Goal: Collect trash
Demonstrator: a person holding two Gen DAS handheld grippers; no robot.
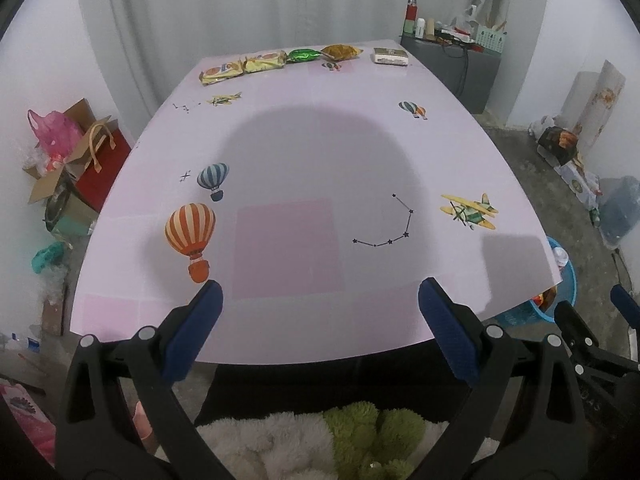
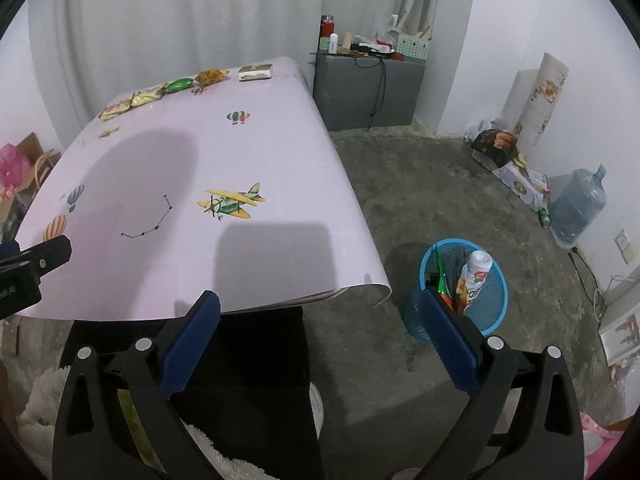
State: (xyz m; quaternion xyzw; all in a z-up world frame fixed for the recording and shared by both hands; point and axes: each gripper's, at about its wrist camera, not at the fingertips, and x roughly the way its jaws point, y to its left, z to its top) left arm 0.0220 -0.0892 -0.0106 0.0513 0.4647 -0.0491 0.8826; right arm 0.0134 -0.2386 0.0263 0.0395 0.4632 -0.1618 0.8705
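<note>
**Both grippers empty; wrappers lined up at far table edge**

Nearest the cameras: left gripper [image 1: 318, 296] spread wide, blue pads [image 1: 200, 328] well apart, nothing between them. It hangs over the near edge of the table [image 1: 360, 152]. Right gripper [image 2: 320, 304] also wide and empty, one finger over the table's near right corner, the other in front of the bin.

On the floor just right of the table: blue mesh bin [image 2: 486, 304], upright. Holds crumpled wrappers and a white-capped bottle or tube with a printed label; lettering too small to read.

Table covered in a pale pink sheet printed with hot-air balloons, a yellow-green biplane and a dotted star line. Middle of the sheet bare, crossed by large soft shadows.

Far edge, a row of trash, left to right:
- two yellow snack packets [image 1: 244, 67], flattened, touching end to end; print on them unreadable
- green foil wrapper [image 1: 303, 55], shiny, twisted
- orange-brown crinkled bag [image 1: 340, 51]
- white rectangular pack [image 1: 391, 56], lying flat, apart from the others; dark label, text illegible

Beyond the table: grey cabinet [image 2: 366, 92] with bottles and a small basket on top, against white curtains.
</note>
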